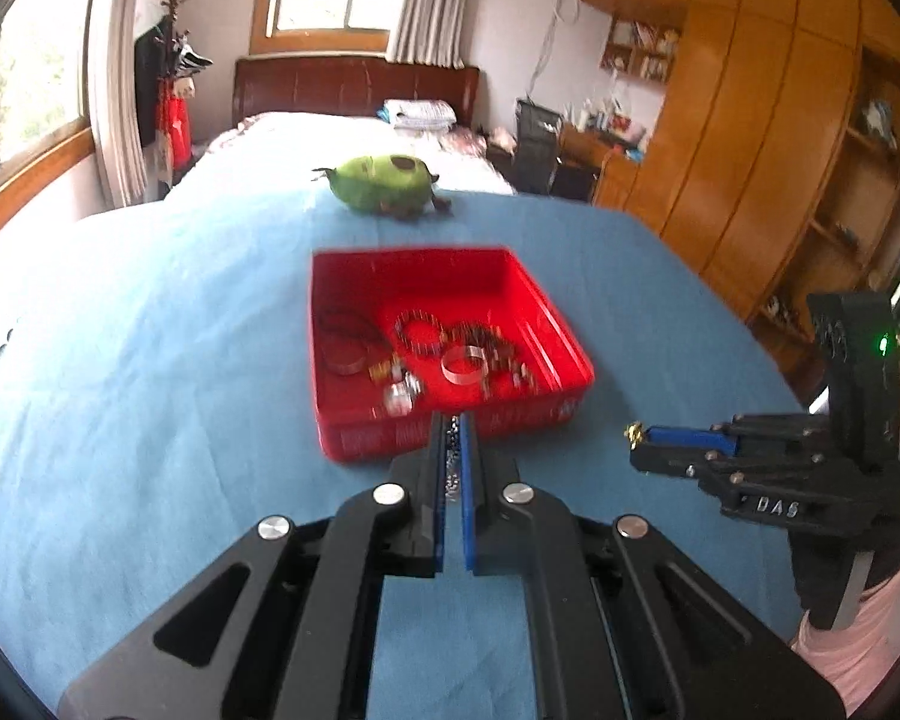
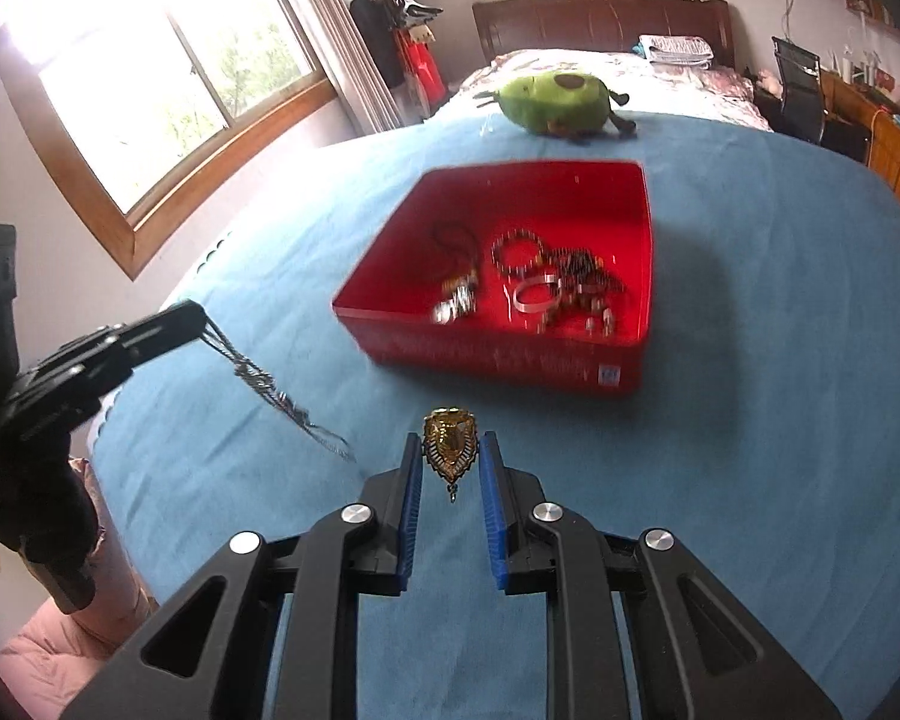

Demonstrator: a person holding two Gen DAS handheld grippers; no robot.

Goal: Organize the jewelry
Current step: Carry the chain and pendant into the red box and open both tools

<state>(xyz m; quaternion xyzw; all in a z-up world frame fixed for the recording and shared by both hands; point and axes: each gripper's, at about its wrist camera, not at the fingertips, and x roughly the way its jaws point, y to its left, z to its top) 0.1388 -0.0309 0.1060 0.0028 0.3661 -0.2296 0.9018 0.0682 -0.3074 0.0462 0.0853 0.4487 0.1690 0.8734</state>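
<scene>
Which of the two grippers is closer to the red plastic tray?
Left. The left gripper hangs at the red plastic tray's near wall; the right gripper hangs further back over the blue cloth.

left wrist: tilted down, near | right wrist: same | shared: red tray (image 1: pixel 450 276)

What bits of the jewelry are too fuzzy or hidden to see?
- Silver chain: left wrist view, mostly hidden between the left gripper's pads; blurred in the right wrist view.
- Gold pendant: left wrist view shows only a speck at the right gripper.
- Pieces in the red tray: blurred, tangled.
</scene>
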